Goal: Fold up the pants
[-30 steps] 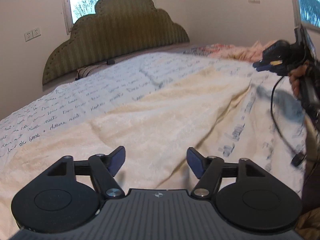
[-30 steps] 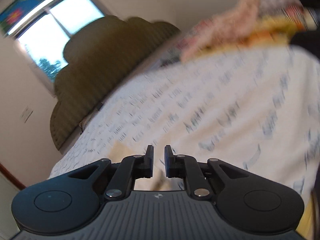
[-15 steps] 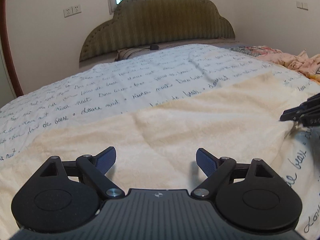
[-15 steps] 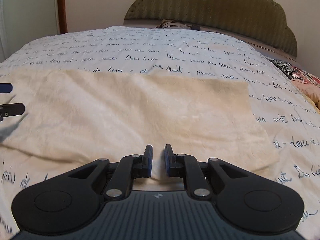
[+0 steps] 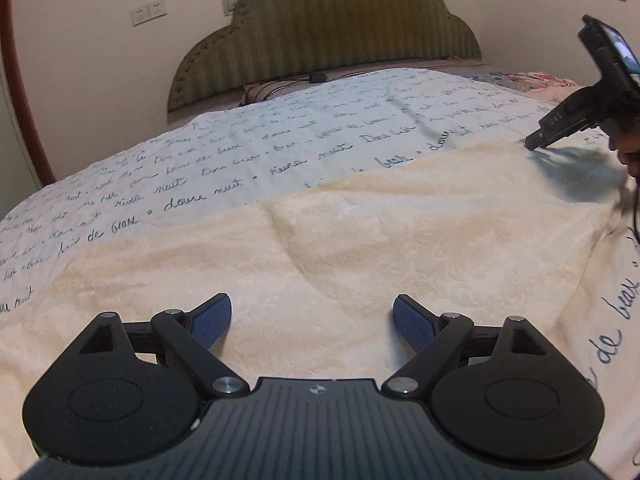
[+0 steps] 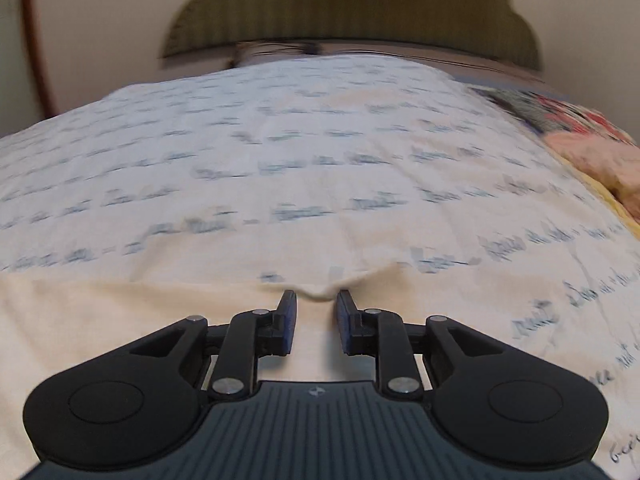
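My left gripper (image 5: pixel 312 316) jaws wide over cream pants (image 5: pixel 400 248) on the bed (image 5: pixel 240 152), my right gripper (image 6: pixel 313 305) jaws just opening narrowly, pants' edge bump between, unpinched

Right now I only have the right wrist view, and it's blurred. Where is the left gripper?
Observer: The left gripper hovers over the near part of the pants.
Operator: Is it holding cloth?
Observer: No. Its fingers have just spread wide, with nothing between them.
Operator: Where on the pants is my right gripper?
Observer: The right gripper is at their far right corner. Its fingers have just been opening, with a cloth fold between the tips, not pinched.
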Available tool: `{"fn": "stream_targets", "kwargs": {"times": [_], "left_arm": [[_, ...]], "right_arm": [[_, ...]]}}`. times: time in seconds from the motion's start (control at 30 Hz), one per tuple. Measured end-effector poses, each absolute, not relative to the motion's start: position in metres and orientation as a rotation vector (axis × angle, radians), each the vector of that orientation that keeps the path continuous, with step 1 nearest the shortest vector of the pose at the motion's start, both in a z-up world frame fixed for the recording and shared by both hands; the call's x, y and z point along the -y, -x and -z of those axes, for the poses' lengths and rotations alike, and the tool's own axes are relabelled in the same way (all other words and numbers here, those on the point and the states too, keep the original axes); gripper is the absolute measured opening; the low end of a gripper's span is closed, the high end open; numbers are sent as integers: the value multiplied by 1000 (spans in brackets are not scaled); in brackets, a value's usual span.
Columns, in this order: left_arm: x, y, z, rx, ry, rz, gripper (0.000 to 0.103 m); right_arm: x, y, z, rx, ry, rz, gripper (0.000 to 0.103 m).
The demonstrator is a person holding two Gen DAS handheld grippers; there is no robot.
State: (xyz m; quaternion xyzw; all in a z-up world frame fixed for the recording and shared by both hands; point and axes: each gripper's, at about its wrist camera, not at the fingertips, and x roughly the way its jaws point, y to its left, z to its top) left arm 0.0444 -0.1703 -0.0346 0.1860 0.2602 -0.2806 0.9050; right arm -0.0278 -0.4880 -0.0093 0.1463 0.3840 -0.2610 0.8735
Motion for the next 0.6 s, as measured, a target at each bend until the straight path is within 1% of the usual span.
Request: {"fn": "stream_targets", "kwargs": {"times": [0.07, 0.13, 0.2, 0.3, 0.33, 0.37, 0.43, 0.5, 0.57, 0.6], "left_arm": [[170, -44, 25, -525, -383, 609, 90], [172, -47, 16, -505, -354, 608, 92], [176, -56, 11, -505, -324, 591, 94], [184, -73, 17, -568, -309, 552, 95], [188, -78, 23, -624, -331, 551, 92], [190, -81, 29, -672, -350, 547, 91], [186, -75, 31, -653, -340, 565, 92], [186, -67, 27, -631, -346, 593, 92], [190, -62, 22, -600, -325, 607, 92], [192, -59, 21, -588, -313, 609, 93]], "right_arm": [[491, 42, 3, -745, -328, 608, 22], [485, 55, -5, -691, -370, 536, 22], [476, 57, -5, -699, -394, 452, 22], [467, 51, 10, -787, -311, 447, 24], [464, 53, 14, -797, -279, 498, 24], [465, 57, 13, -785, -284, 543, 24], [458, 72, 3, -726, -340, 533, 26], [443, 85, -4, -684, -394, 390, 29], [425, 92, -4, -696, -407, 277, 42], [414, 95, 0, -730, -376, 257, 45]]}}
